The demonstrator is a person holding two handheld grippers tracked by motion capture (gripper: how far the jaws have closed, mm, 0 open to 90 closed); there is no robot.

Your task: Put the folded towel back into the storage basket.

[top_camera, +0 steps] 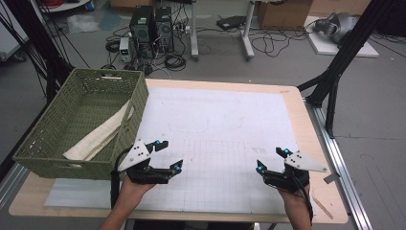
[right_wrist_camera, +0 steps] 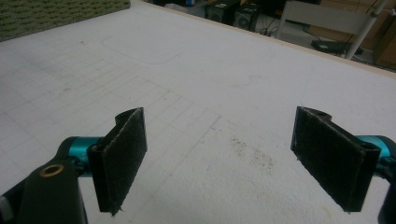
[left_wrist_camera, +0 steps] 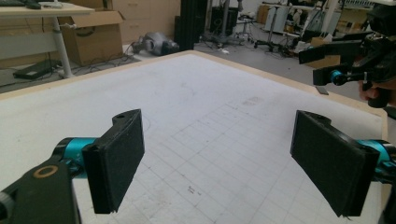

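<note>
left gripper (top_camera: 166,155) jaws apart, empty, over white gridded table (top_camera: 220,129) | right gripper (top_camera: 272,159) jaws apart, empty | cream folded cloth (top_camera: 98,134) lies in green woven basket (top_camera: 45,143), just left of left gripper | likely next: reach in over rim, pinch one cloth edge

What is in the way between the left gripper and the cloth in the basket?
The basket's near woven wall stands between the left gripper and the cloth, which lies inside against that wall. The gripper's jaws are open and hold nothing.
</note>
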